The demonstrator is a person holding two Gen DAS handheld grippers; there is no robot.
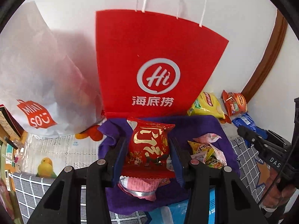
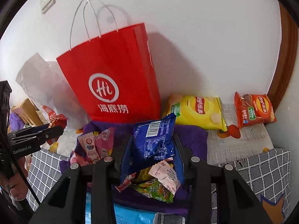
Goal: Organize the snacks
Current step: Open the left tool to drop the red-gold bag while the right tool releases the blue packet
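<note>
The left gripper [image 1: 148,149] clamps a glossy red foil snack packet with gold calligraphy [image 1: 149,145] between both fingers, held upright above a rumpled purple cloth [image 1: 220,128]; its crimped top edge points toward the red paper carrier bag with white cord handles and a white "Hi" logo [image 1: 149,56]. Below the packet, a pink-and-white wrapped snack [image 1: 138,186] lies on the cloth. To the right, a heap of small pink and yellow-green sachets [image 1: 207,153] rests on the same cloth.

The right gripper [image 2: 152,149] grips a blue foil snack packet with a white barcode panel [image 2: 155,140], tilted slightly, above more loose pink sachets [image 2: 95,145] and a green sachet [image 2: 155,188].

The red carrier bag [image 2: 112,74] stands against the white wall [image 2: 205,37], touching the cloth's far edge. A white plastic bag with a red label [image 1: 33,74] leans just beside its left side. To its right, a yellow crisp bag [image 2: 200,110] and an orange-red crisp bag [image 2: 254,108] lie flat near the wall, apart from each other, on a fruit-printed table cover [image 2: 243,136]. A curved brown wooden frame [image 2: 286,65] bounds the right side. A grey checked mat [image 2: 261,168] covers the near surface on either side of the cloth. Each gripper appears at the edge of the other's view, well apart.
</note>
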